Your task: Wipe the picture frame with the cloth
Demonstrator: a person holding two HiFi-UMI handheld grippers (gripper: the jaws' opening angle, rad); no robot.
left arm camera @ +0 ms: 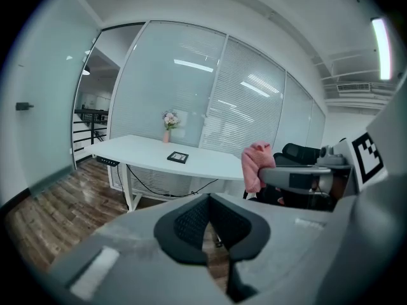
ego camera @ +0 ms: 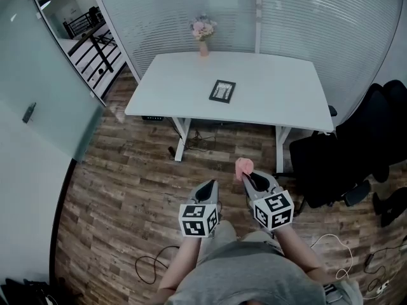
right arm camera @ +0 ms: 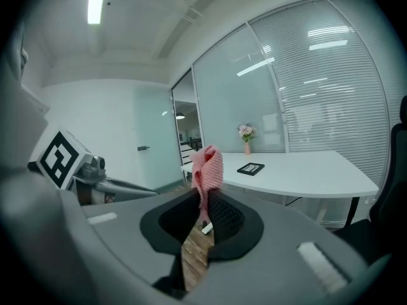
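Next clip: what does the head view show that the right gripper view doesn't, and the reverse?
Head view only: the person's grey shirt and a black cable on the floor. Right gripper view only: the ceiling light, and a close look at the right gripper clamped on the pink cloth. Both: the white table, picture frame, flower vase, pink cloth and left gripper.

Your left gripper (left arm camera: 208, 201) has its jaws together, empty. Ahead, the picture frame (left arm camera: 178, 157) lies on the white table (left arm camera: 140, 150); your right gripper (left arm camera: 273, 177) grips the pink cloth (left arm camera: 255, 164).
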